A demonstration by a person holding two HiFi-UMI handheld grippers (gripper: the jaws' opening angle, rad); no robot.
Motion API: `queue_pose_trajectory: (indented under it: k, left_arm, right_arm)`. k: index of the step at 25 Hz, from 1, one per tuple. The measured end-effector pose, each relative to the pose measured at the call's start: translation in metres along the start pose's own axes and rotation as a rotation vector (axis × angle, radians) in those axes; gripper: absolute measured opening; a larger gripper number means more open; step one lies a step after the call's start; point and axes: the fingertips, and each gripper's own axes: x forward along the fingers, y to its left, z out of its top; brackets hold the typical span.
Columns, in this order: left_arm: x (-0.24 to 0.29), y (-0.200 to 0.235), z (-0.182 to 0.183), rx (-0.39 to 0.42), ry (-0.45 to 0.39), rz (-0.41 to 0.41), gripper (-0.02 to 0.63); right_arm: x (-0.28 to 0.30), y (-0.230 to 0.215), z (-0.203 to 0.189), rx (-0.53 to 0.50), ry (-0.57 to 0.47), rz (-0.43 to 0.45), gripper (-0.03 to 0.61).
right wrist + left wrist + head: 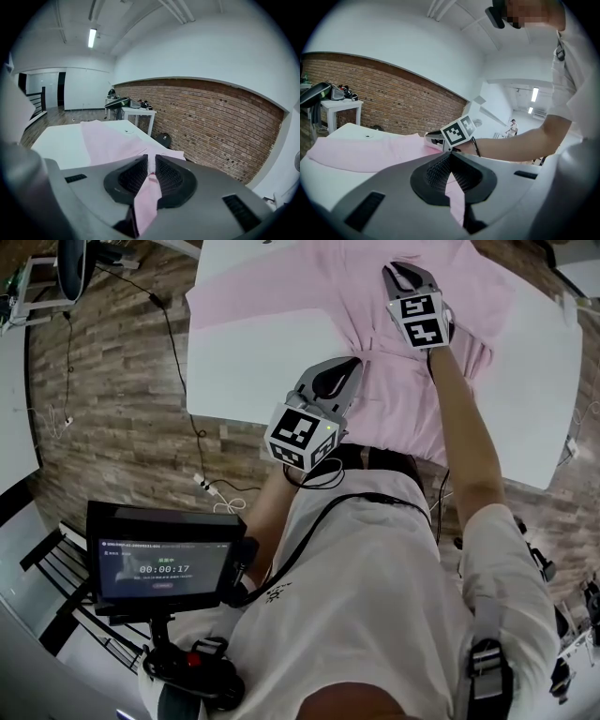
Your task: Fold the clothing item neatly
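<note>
A pink shirt lies spread over the white table, with its near edge hanging over the table's front. My left gripper is at the shirt's near edge, and in the left gripper view its jaws are shut on a fold of pink cloth. My right gripper is farther back over the shirt's right part. In the right gripper view its jaws pinch a strip of the pink cloth. The right gripper's marker cube shows in the left gripper view.
A monitor on a stand stands at my left. Cables run over the wooden floor, and a chair is at the far left. A brick wall and a small white side table lie beyond the table.
</note>
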Motion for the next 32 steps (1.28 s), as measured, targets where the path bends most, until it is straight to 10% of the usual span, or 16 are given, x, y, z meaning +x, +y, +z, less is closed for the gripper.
queue_pose_trajectory:
  k: [15,23,32]
  left_arm:
    - [-0.002,0.001,-0.011,-0.016,0.036,0.019,0.003]
    - [0.001,0.001,-0.007,-0.004,0.031,0.017,0.003]
    - [0.027,-0.017,0.003,0.008,0.027,-0.019,0.003]
  right_arm:
    - [0.028,0.052,-0.031,-0.120,0.096,0.149,0.055]
    - [0.030,0.070,-0.040,-0.113,0.124,0.239,0.167]
    - [-0.022,0.008,-0.056,-0.081,0.120,0.168,0.170]
